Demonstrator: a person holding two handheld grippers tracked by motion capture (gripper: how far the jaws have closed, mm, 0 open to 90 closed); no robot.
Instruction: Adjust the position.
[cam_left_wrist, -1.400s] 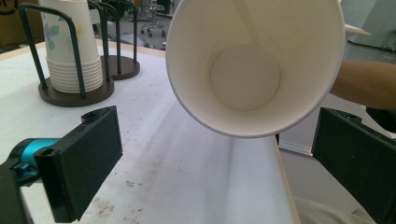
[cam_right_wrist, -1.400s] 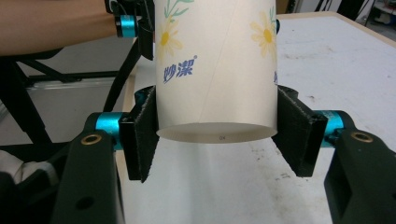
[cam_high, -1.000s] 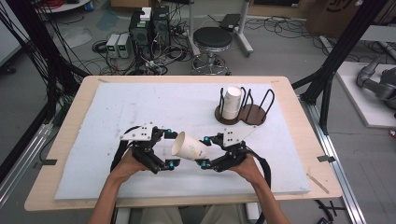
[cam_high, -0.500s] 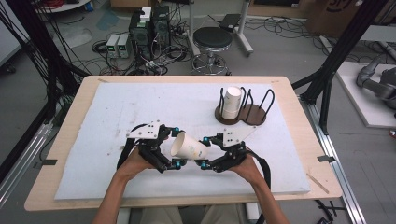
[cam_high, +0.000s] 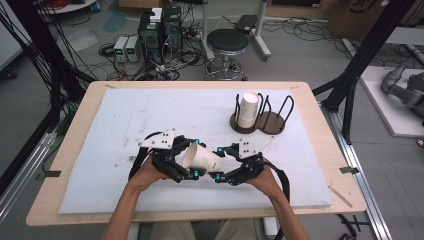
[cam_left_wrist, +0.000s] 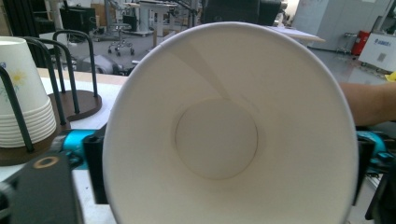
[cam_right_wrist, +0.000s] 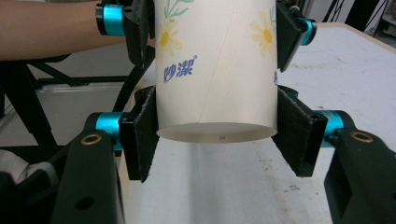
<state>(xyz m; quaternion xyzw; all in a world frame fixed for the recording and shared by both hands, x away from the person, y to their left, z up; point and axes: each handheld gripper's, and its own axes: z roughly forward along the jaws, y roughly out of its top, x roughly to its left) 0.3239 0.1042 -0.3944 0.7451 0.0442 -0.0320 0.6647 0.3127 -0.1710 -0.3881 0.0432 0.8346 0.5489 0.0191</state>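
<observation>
Tabletop (cam_high: 300, 100) of pale wood carries a white foam mat (cam_high: 125, 120) — largest thing on it. At about 1 o'clock from the mat's centre stands a dark round cup rack (cam_high: 272, 122) with wire hoops, a stack of paper cups (cam_high: 247, 111) in it. Near 6 o'clock both claws meet on one daisy-printed paper cup (cam_high: 201, 158), lying on its side above the mat. Left claw (cam_high: 186, 161) is clenched on the cup near its open rim. Right claw (cam_right_wrist: 217, 135) is clamped across its base end — pads touching both sides.
</observation>
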